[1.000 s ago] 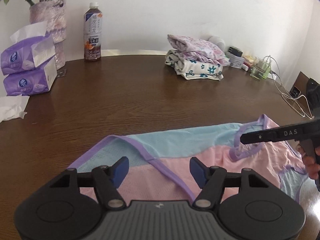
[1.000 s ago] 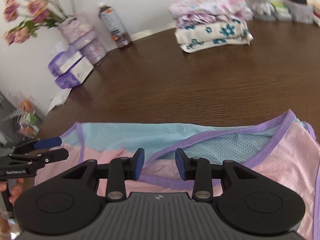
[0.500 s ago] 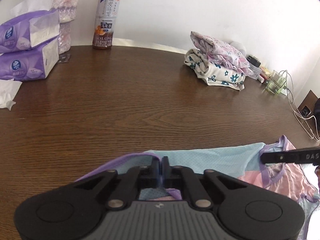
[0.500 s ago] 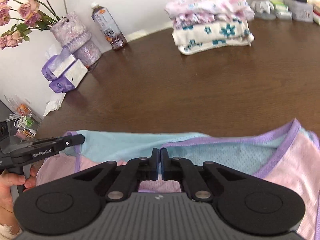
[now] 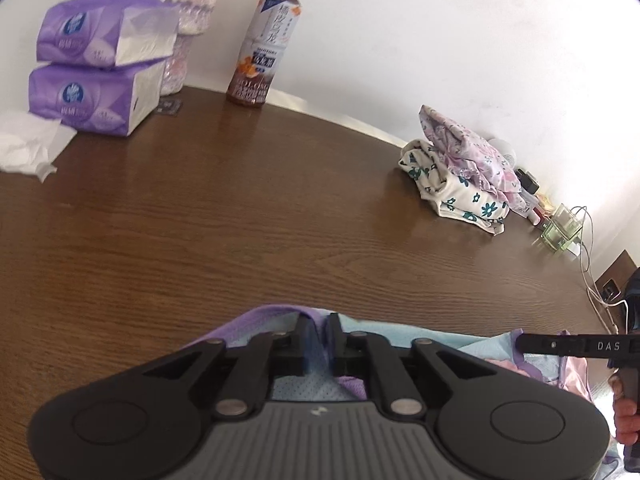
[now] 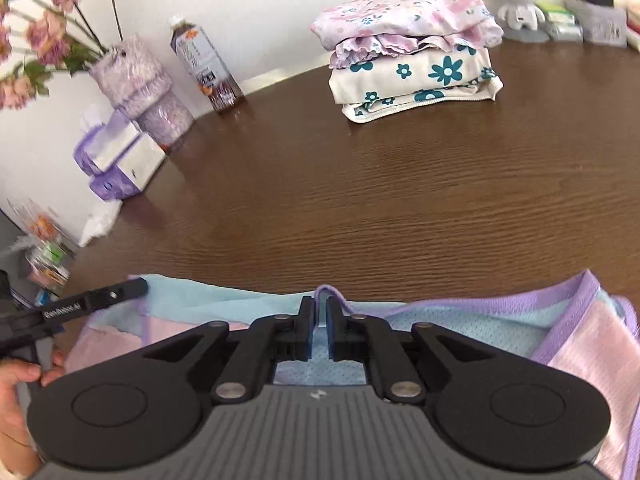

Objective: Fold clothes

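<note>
At the near edge of the table (image 6: 400,184), the left gripper (image 5: 318,326) and right gripper (image 6: 319,312) are each pinched tight on the purple-trimmed hem of the garment (image 6: 576,344), which lies spread crosswise under both tools, its long axis running left to right. Each gripper is nearest its own end, with bare wood ahead toward the folded stack (image 6: 412,52), so a forward fold looks unobstructed.
</note>
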A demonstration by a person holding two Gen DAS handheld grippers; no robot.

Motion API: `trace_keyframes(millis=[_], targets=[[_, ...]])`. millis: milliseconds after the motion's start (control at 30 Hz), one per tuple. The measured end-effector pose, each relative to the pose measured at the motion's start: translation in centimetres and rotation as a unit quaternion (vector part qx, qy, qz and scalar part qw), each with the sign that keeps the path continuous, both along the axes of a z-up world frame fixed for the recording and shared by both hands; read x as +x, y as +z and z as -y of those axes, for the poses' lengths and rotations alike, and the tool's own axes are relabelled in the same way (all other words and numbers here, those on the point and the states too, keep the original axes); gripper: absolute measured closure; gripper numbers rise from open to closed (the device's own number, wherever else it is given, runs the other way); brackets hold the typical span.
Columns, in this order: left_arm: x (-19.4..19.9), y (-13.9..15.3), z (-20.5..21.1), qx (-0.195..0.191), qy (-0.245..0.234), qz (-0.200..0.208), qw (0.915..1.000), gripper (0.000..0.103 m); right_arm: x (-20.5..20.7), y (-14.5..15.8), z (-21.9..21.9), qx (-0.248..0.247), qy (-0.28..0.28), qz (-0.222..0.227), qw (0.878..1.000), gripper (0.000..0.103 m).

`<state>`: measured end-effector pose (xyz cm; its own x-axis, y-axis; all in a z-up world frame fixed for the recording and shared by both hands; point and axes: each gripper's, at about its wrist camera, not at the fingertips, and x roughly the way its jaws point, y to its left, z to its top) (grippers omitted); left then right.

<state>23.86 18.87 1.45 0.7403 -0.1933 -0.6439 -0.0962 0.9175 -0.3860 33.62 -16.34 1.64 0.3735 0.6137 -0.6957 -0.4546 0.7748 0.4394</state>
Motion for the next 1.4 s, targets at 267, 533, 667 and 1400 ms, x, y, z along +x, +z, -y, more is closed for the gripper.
trace_keyframes(millis=[267,533,667,1400], targets=[[0.8,0.0,-0.3,-0.021,0.006,-0.01,0.9997,0.078,1.5,-0.3,0.6,0.045,-0.037,-0.058,0.997,0.077],[1.2,-0.5,0.8,0.008,-0.004,-0.002,1.0,0.102,2.5,-0.7,-0.7,0.023,-0.046,-0.054,0.997,0.102],[0.6,-0.1,0.6,0.012,0.005,0.015,0.9998,0.102,1.9,0.8,-0.2,0.055,-0.043,0.001,0.998,0.102],[0.7,-0.6,-0.4,-0.004,0.034,0.008,0.9994,0.095,1.5,0.1,-0.5,0.005,-0.028,0.027,0.999,0.076]])
